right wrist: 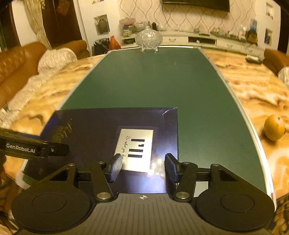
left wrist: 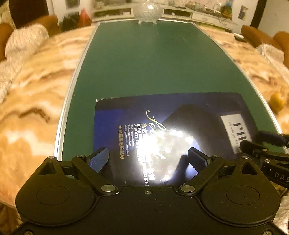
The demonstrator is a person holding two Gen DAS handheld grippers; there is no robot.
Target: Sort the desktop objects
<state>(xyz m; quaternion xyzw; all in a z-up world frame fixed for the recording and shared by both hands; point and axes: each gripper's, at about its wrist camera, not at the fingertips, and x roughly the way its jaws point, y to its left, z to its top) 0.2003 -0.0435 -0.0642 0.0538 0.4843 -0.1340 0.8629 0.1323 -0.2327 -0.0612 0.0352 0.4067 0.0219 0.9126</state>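
From the left wrist view, the left gripper hangs with its jaws spread wide and holding nothing, over the near part of a dark blue glossy book. The book lies flat on the green board, at its near edge and nearer its right side. Lamp glare washes out the middle of the cover. A glass bowl stands at the board's far edge, and an orange sits off the board's right side on the marbled table.

From the right wrist view, the right gripper is also open and empty, over the book's white label. Here the cover's far right corner shows crisply (slightly scuffed), and the orange is sharp; the left view alone shows the gold title lettering clearly.

The book looks thin, stiff and slick; lying flat, it offers only its edges, so sliding it partly past the board's edge and pinching there seems safest.
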